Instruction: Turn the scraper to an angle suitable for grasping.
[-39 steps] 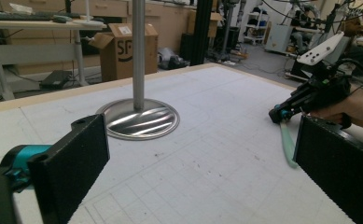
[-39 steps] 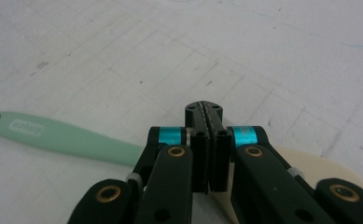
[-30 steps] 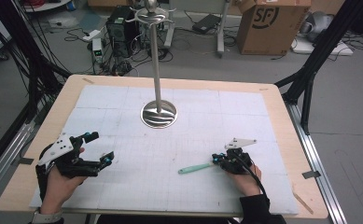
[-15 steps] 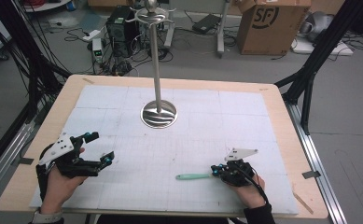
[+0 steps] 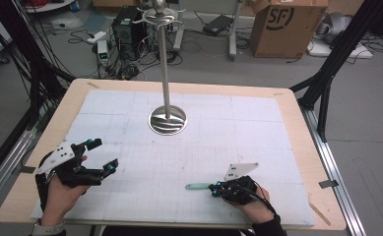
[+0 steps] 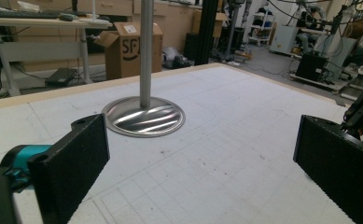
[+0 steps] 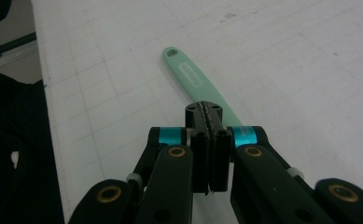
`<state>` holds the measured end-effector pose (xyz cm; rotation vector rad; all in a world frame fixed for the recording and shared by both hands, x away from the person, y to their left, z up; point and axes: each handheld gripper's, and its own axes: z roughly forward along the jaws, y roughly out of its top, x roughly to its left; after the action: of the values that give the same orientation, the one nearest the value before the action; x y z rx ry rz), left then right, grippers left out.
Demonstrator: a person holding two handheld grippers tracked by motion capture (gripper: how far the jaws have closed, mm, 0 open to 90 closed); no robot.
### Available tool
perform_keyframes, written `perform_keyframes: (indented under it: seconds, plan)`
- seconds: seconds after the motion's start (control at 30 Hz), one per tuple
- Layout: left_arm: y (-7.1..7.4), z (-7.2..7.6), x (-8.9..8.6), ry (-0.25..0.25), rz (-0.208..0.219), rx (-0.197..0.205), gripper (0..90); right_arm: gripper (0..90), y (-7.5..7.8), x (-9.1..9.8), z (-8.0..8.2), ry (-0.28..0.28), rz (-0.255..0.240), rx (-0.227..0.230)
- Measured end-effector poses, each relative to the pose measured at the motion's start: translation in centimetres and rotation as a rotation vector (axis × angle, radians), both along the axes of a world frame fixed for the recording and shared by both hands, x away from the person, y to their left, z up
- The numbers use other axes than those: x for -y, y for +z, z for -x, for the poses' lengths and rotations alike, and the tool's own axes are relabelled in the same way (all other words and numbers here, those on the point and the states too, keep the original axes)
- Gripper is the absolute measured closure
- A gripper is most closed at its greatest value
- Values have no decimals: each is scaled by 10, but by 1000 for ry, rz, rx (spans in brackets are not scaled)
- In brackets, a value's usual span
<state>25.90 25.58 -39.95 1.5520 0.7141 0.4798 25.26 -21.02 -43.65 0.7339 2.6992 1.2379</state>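
Big wooden table (image 5: 297, 105) under a white gridded mat (image 5: 258, 132), with a tall metal stand (image 5: 167, 119) on a round ribbed base toward the far middle. Near the front edge, right gripper (image 5: 217, 188) clenched tight on a mint-green handle (image 5: 198, 186) (long, flat, hole at the free end, lying low over the mat). Left gripper (image 5: 99, 156) spread wide, grasping nothing.

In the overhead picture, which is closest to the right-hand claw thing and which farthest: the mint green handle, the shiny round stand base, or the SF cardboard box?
From the right gripper:
1. Green handle: at its jaws, pointing left across the white mat.
2. Stand base: mid-table, farther back and slightly left.
3. Cardboard box: on the floor beyond the table's far edge.
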Motion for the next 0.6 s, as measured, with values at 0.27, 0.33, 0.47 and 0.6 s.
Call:
perform_keyframes:
  seconds: [0.27, 0.33, 0.47, 0.6]
  plan:
    - [-1, 0, 1, 2, -6, -6, 41, 898, -5, -16, -2, 46, 49, -3]
    - [-1, 0, 0, 1, -4, -8, 41, 898, -6, -19, -3, 48, 54, 12]
    - [-2, 0, 0, 4, -2, -9, 41, 898, -7, -24, -8, 44, 64, 56]
    - [-2, 0, -1, 7, 0, -8, 41, 899, -8, -26, -20, 0, 49, 58]
